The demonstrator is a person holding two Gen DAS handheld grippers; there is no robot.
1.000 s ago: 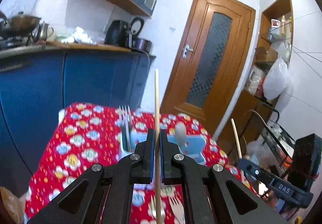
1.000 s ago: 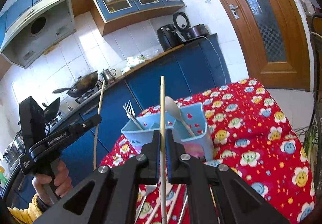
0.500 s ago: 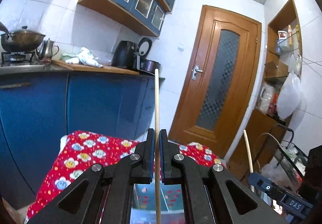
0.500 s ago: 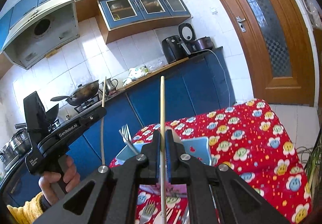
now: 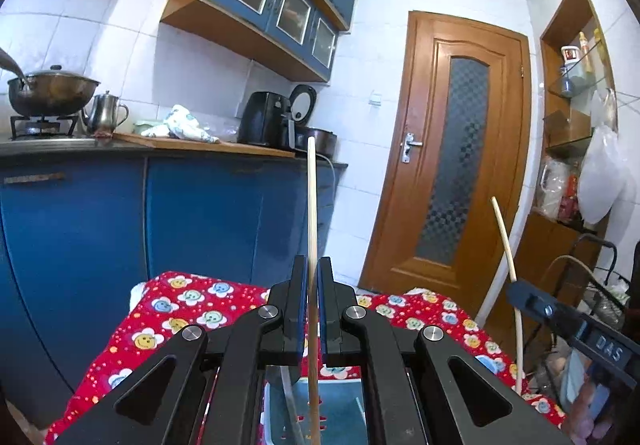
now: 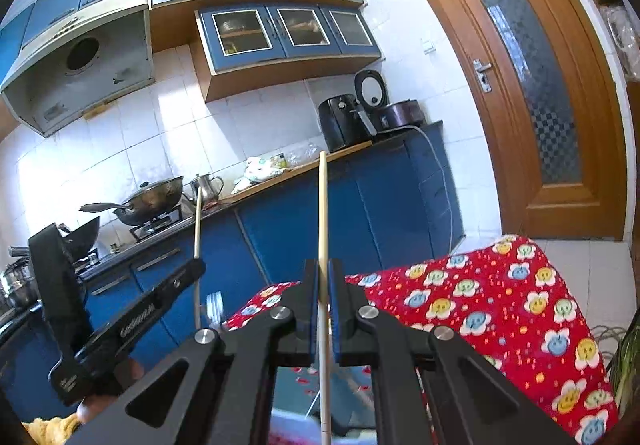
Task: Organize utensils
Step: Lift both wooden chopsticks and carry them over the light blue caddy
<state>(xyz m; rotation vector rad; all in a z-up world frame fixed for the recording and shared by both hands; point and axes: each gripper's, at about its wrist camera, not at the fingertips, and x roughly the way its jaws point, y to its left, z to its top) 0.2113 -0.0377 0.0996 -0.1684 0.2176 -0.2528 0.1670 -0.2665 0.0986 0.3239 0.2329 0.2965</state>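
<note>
Change since earlier frame: both wrist views sit closer over the blue utensil holder (image 5: 320, 417); it filled mid-view a second ago and now shows only at the bottom edge, under the jaws. More of the room shows above.
Left gripper (image 5: 313, 309): pressed together on one chopstick (image 5: 311, 213), held upright, its lower end reaching down in front of the holder's inside.
Right gripper (image 6: 323, 309): pinching the second chopstick (image 6: 323, 229) the same way, upright, lower end over the holder's opening.
Holder: stands on the desk, on the red flowered cloth (image 6: 500, 305); a fork (image 6: 215, 307) stands up from it on the left in the right wrist view.
Step in hand (judgement): lowering both chopsticks into the holder.
How to do well: keep each stick vertical; bring the lower tip inside the rim before releasing; choose one compartment for both so the pair stays together.
Risk: tips catching the rim or the fork; release too high lets a stick bounce out.
Unclear: which compartment lies under each tip.
</note>
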